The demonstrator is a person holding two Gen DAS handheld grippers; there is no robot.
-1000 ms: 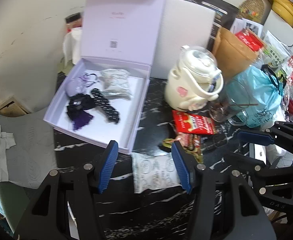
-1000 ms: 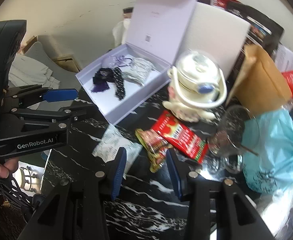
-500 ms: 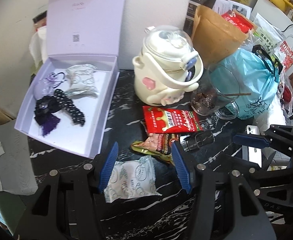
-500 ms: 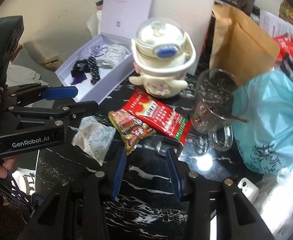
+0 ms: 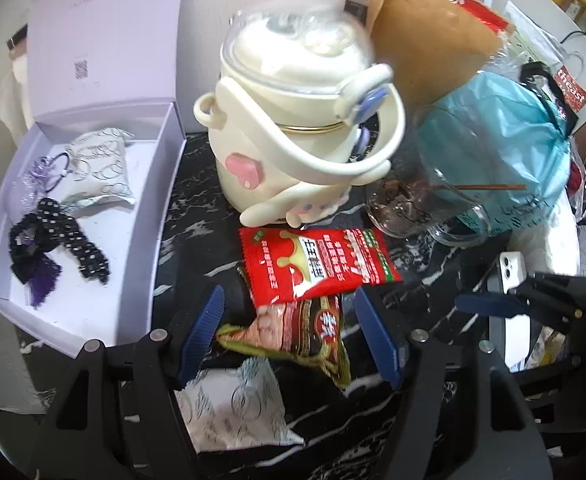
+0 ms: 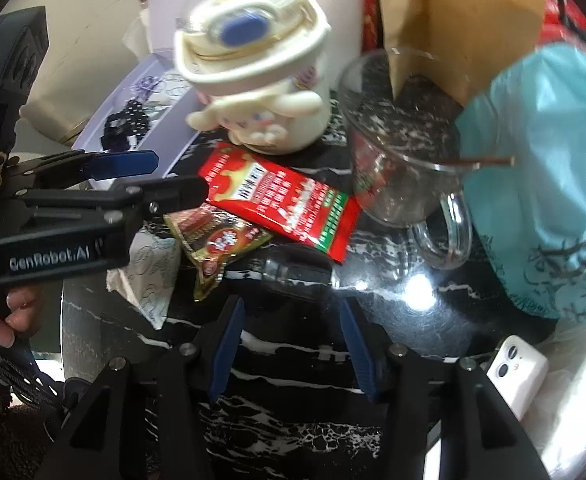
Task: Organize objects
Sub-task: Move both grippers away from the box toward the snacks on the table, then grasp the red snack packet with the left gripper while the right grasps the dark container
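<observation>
My left gripper [image 5: 289,336] is open, its jaws astride a brown-green snack packet [image 5: 293,336] on the black marble table; it also shows in the right wrist view [image 6: 133,176]. A red snack packet [image 5: 313,268] overlaps the brown one. A white sachet [image 5: 237,404] lies under the left jaws. An open lilac box [image 5: 73,208] at left holds a sachet and dark hair ties. My right gripper [image 6: 289,344] is open and empty, just short of a small dark object [image 6: 293,268] below the red packet [image 6: 281,200].
A cream cartoon kettle [image 5: 293,120] stands behind the packets. A glass mug [image 6: 397,148] with a stick, a teal plastic bag [image 6: 541,184], a brown paper bag [image 5: 421,36] and a white phone [image 6: 513,372] crowd the right side.
Both grippers have moved forward and to the right over the table. The left jaws now straddle the brown-green packet instead of the white sachet. The right gripper has closed in on the dark object.
</observation>
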